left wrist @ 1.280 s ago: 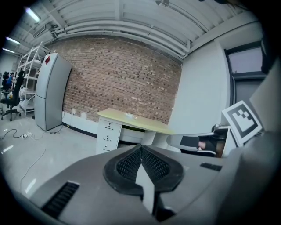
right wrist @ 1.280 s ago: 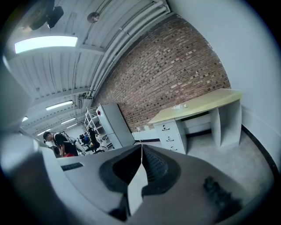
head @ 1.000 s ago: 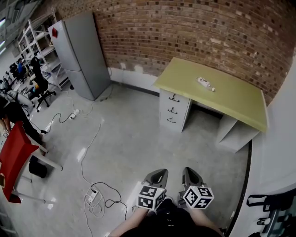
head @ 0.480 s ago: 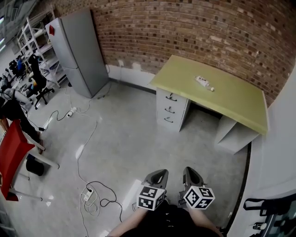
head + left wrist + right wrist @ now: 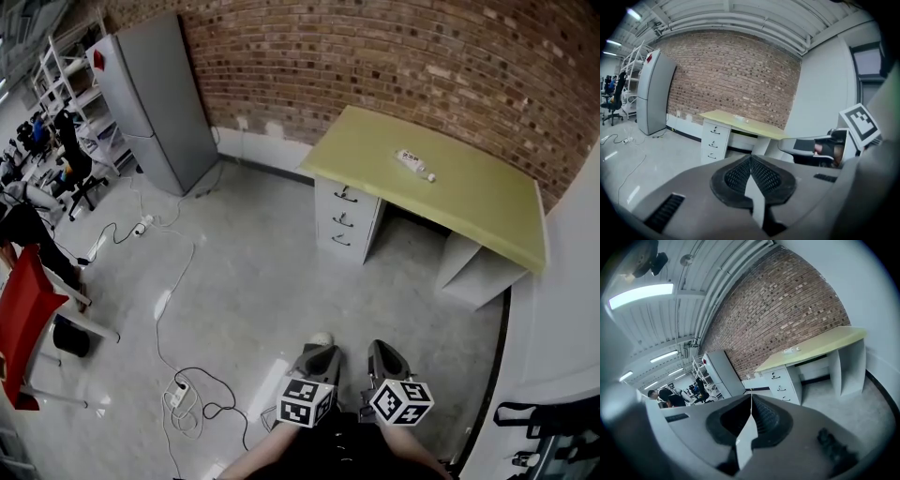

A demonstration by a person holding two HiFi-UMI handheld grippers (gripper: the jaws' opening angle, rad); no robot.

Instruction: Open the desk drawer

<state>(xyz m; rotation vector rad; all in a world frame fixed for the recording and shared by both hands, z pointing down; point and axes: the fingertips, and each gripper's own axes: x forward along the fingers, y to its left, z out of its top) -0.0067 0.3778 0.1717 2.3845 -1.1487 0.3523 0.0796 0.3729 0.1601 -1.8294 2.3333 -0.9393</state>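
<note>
The desk (image 5: 450, 192) with a yellow-green top stands against the brick wall, several steps ahead of me. Its white drawer unit (image 5: 345, 221) has three drawers with dark handles, all closed; it also shows in the left gripper view (image 5: 715, 140) and the right gripper view (image 5: 780, 380). A small white bottle (image 5: 413, 166) lies on the desktop. My left gripper (image 5: 318, 351) and right gripper (image 5: 382, 347) are held side by side low in front of my body, far from the desk. Both are shut and empty, as their own views confirm for the left gripper (image 5: 751, 158) and the right gripper (image 5: 751, 398).
A tall grey cabinet (image 5: 155, 98) stands left of the desk. Cables and a power strip (image 5: 185, 394) lie on the concrete floor at my left. A red table (image 5: 23, 323) and office chairs are at the far left. A white wall (image 5: 572, 281) closes the right side.
The desk has drawn slightly nearer in the head view as I walk toward it, and a shoe tip now shows by the left gripper. Both grippers stay shut.
</note>
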